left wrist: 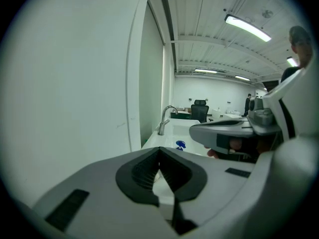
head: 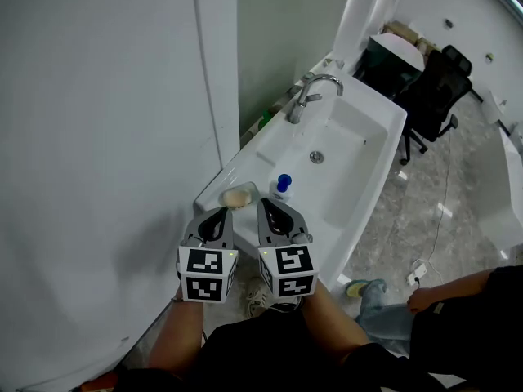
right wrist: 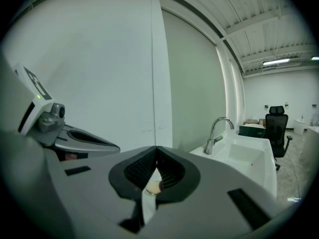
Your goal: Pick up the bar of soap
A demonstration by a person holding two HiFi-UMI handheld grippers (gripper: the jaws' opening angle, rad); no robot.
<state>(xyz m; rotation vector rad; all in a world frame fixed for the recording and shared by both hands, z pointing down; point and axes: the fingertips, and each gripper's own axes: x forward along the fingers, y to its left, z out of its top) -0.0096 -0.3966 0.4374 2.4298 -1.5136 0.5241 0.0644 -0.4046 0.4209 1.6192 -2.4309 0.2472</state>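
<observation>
I am looking down at the bar of soap [head: 237,196], which is lying in what looks like a small dish [head: 252,189] on the near corner of the sink [head: 351,137], on the wall side of the basin. Both claws are hovering just short of that corner, side by side. The left gripper [head: 222,211] is pointing almost straight at the soap, and the right gripper [head: 265,203] is sitting just beside it, toward the basin. Both are fully closed, tips meeting, with nothing between them.

That is my main worry. Going in like this, closed tips would be shoving the soap, not taking it, and a slick bar on a glazed rim could be sliding off into the basin or over the near edge. I judge the jaws need opening before I close in.

A blue-capped bottle [head: 283,186] is standing on the sink rim just beside the soap, on its basin side, right ahead of the right gripper, so a wide or careless approach could be tipping it. The grey wall panel [head: 106,137] is crowding the sink's other side, leaving the left claw little room to swing. The faucet [head: 306,96] at the sink's far end and the drain [head: 316,157] are well apart from the soap. An office chair [head: 437,96] beyond the sink and a person's hand [head: 421,299] off its open side are not obstructing anything.
</observation>
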